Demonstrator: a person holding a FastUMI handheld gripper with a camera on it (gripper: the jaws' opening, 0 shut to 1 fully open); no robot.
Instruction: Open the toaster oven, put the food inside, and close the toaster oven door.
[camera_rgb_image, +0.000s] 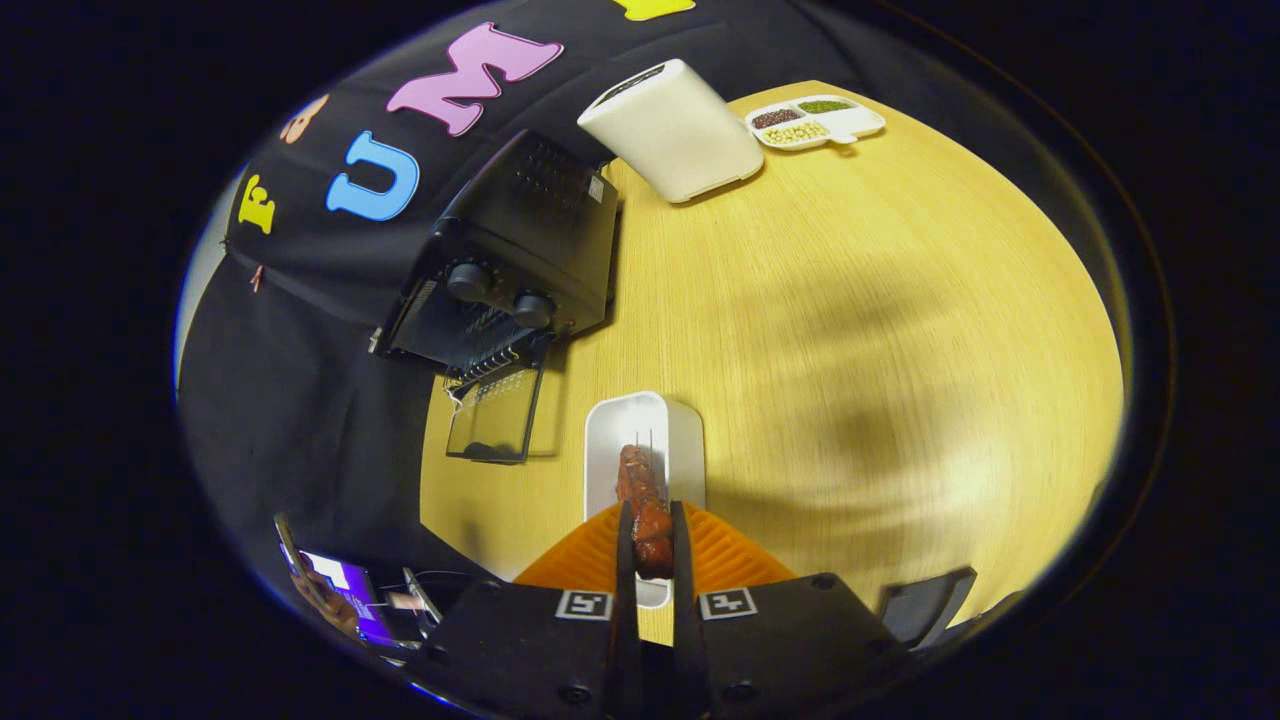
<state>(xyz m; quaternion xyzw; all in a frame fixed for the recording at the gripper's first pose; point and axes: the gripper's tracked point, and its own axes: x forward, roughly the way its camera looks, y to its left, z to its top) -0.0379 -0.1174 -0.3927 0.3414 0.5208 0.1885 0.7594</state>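
Your gripper (652, 545) has its two fingers drawn close together on the near end of the skewered meat (645, 505), and both look to be pressing on it, though the fisheye squeezes this part of the view and you should not take the bite as deep. The meat reaches forward from between the fingers over the white rectangular dish (690, 440), with thin skewer prongs poking out at its far end; whether it has lifted clear of the dish or rests on it, you cannot tell from here. That is your first risk: a grip on one end leaves the long piece free to droop or pivot, and glazed meat may slide out if you swing fast. Ahead and to the left, the glass door (492, 420) of the toaster oven (520, 260) hangs open and flat over the wooden table (850, 330), so the opening step looks done. The door is your second risk: come in low and the skewer tip or the fingers could catch its edge or the rack bars behind it. Further off stand a white box-shaped appliance (672, 130) and a divided tray of beans (815, 122), well apart from your path and unlikely to interfere.
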